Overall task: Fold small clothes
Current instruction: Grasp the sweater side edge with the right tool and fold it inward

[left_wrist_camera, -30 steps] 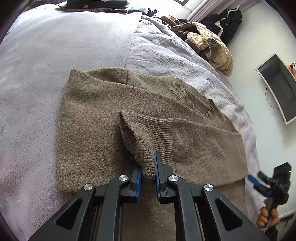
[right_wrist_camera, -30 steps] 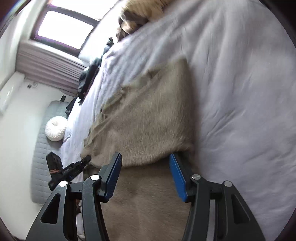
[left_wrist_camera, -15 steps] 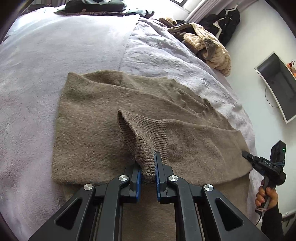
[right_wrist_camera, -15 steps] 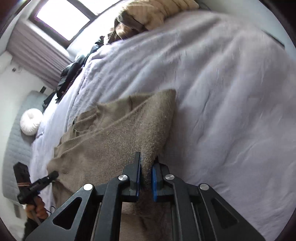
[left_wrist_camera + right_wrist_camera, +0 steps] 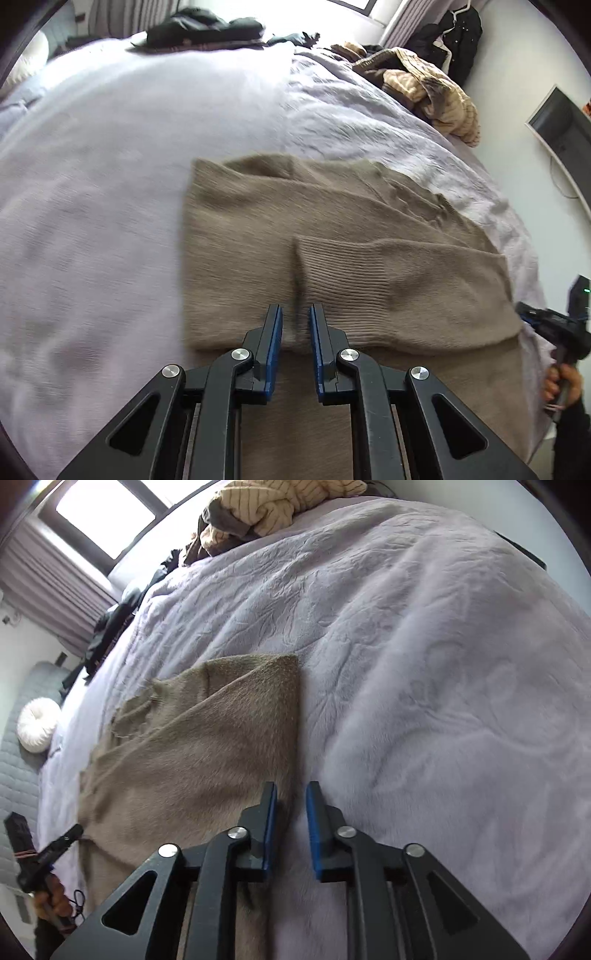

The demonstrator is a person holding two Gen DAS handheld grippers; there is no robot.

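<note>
I see a lilac bedspread filling the room; bright window at eleven o'clock, white wall at two.

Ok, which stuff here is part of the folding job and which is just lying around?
Part of the job:
brown sweater
left gripper
right gripper

Just lying about:
striped garment
dark clothes
black coat
white cushion
monitor
</note>
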